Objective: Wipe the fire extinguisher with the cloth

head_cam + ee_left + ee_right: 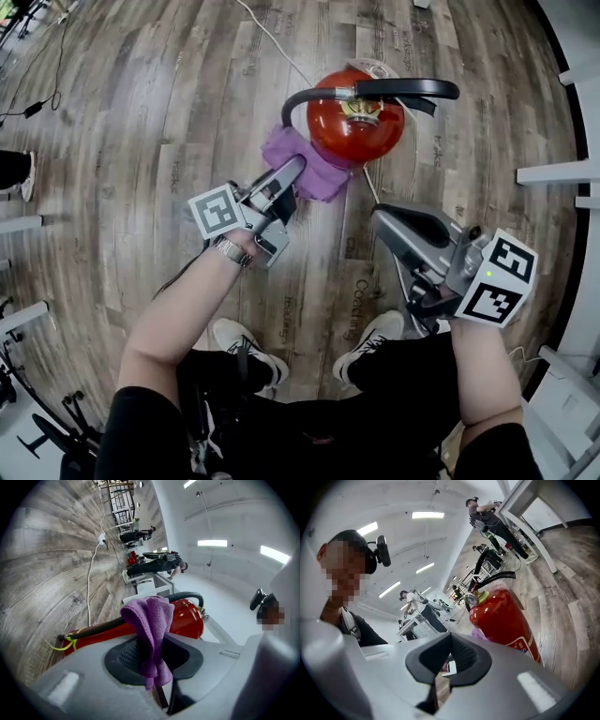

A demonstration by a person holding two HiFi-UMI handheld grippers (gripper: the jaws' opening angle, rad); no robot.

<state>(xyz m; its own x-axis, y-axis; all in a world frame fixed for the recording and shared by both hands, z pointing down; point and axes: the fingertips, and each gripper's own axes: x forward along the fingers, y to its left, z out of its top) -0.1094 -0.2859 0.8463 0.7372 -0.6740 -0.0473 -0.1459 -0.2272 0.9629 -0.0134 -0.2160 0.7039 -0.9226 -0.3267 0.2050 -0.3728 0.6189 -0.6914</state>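
Left claw [286,187] clamped on the purple cloth [309,164], which is bunched out past the tips. Cloth sits at the side of the red fire extinguisher [354,127]; touching or just beside, can't tell. Extinguisher stands upright on the wood floor [141,112]. Right claw [382,221] fully closed, empty, near the extinguisher, not touching it.
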